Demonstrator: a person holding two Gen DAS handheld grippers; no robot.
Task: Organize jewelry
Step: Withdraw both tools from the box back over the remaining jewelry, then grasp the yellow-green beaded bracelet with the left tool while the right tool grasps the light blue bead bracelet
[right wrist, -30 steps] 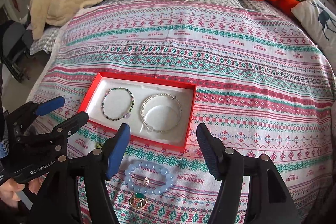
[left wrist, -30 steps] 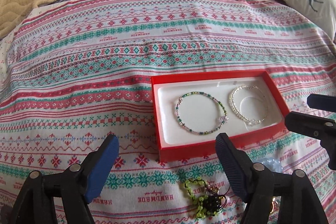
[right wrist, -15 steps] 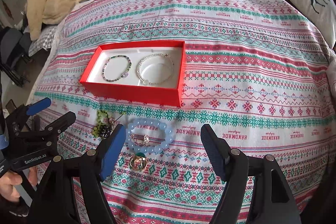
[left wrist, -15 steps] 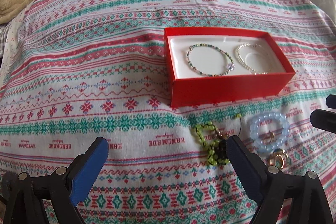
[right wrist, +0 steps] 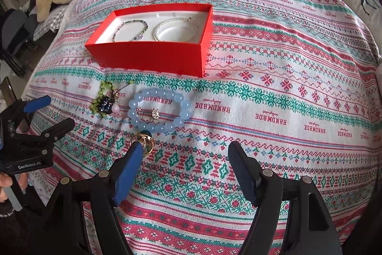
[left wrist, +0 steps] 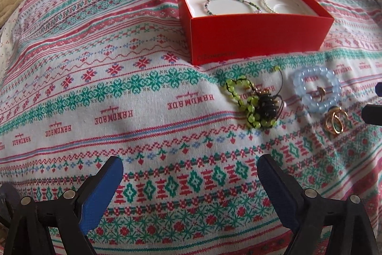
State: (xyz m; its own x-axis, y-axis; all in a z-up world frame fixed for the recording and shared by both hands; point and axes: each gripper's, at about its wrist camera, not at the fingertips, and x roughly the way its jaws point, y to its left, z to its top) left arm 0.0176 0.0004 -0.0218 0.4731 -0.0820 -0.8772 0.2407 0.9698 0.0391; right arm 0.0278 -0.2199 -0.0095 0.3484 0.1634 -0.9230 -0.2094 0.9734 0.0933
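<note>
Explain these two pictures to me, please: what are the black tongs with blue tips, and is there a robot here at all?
No robot: a person holds a two-finger gripper in each hand, and each carries a wide-angle camera looking along its fingers. One picture comes from the left gripper, the other from the right gripper.

Both hang over a patterned bedspread. Both are open and hold nothing; the left one's jaws have just been opening, with only cloth between them.

On the bedspread stands a red box with two thin bracelets inside. In front of it lie loose pieces: a green beaded bracelet, a pale blue bead bracelet and gold rings. In the right picture, the left gripper shows at the left edge.
</note>
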